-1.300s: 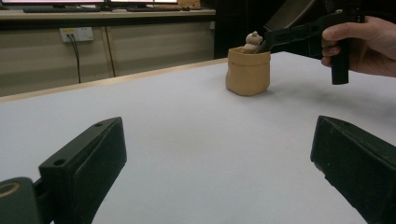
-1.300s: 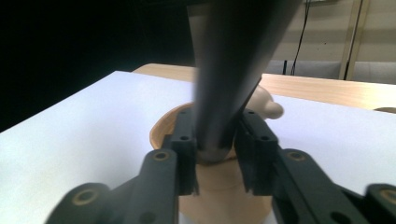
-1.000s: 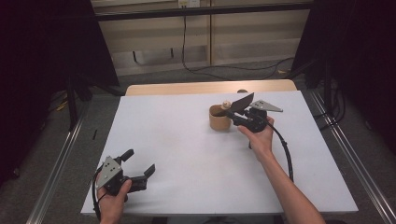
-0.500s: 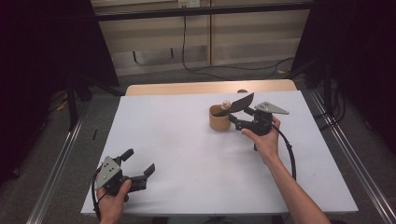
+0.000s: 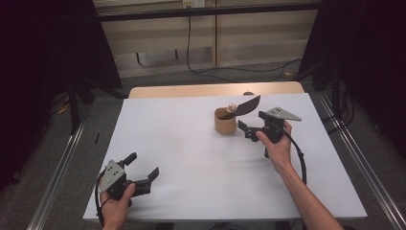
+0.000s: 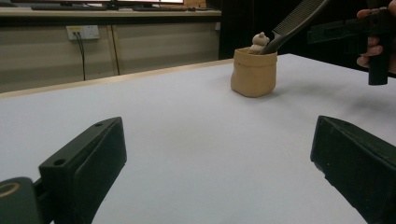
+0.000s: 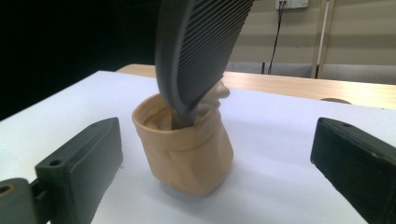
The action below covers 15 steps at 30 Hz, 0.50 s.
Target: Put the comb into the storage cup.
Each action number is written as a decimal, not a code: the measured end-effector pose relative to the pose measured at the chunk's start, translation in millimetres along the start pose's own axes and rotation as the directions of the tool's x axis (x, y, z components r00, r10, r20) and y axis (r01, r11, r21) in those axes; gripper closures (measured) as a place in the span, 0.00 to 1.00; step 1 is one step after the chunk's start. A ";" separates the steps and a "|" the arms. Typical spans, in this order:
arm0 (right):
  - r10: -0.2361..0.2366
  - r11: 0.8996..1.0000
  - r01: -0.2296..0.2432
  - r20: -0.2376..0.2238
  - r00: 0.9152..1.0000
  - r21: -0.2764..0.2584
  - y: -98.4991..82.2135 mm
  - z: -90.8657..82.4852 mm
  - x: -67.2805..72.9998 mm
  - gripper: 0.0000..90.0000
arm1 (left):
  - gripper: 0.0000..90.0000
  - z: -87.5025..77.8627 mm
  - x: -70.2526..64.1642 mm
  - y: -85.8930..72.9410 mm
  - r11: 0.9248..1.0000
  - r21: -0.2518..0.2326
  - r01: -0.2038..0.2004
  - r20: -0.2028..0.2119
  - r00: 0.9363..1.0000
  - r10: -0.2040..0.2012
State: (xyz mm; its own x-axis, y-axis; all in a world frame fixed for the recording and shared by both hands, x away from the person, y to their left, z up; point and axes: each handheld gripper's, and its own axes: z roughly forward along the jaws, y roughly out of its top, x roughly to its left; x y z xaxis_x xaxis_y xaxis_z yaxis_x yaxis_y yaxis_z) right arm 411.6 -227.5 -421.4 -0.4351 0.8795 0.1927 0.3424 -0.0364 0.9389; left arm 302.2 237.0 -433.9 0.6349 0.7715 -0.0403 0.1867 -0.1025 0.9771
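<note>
Tan and soft-walled, the small pouch (image 5: 225,123) stands on the white table (image 5: 191,158) toward its far right part, just to the left of the right gripper (image 5: 245,130). A dark comb (image 5: 242,107) sits with its handle end down inside the pouch and leans up and out over the rim toward the right gripper; a small pale figure (image 5: 231,107) pokes up beside it. In the right gripper view the comb's fine teeth (image 7: 205,42) fill the top and the pouch (image 7: 187,154) stands tilted between the two black jaws, touched by neither. No brand, label or writing can be read on the pouch, the comb or the grippers.

Against the frame from a second ago, the right gripper has drawn slightly back from the pouch, and its jaws have just been opening; they now stand wide apart with nothing pressed between them. The comb rests free in the pouch, at much the same lean as before.

The left gripper (image 5: 143,176) lies low at the near left corner of the table, its place unchanged, jaws spread and empty. In its own view the pouch (image 6: 253,72) and comb (image 6: 292,23) show far off, well apart from it
</note>
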 end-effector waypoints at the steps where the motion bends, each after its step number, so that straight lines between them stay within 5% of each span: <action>1: -0.012 1.000 0.012 0.000 1.000 0.005 -0.3 -1.4 0.5 0.02 | 0.04 -0.3 0.3 0.0 1.000 0.001 -0.004 0.001 1.000 0.004; 15: -0.046 0.999 0.047 0.048 0.998 -0.019 -9.4 -20.5 5.7 0.02 | 0.04 -3.0 0.5 0.9 1.000 -0.015 0.016 -0.005 1.000 -0.016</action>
State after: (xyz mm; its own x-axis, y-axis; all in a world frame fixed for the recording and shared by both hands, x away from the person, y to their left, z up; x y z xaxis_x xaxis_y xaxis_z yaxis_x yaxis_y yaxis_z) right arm 388.8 -231.8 -423.3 -0.4098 0.9020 0.1357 0.3056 -0.0043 0.9521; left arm 300.4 239.2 -432.5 0.6278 0.7764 -0.0552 0.1859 -0.0807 0.9792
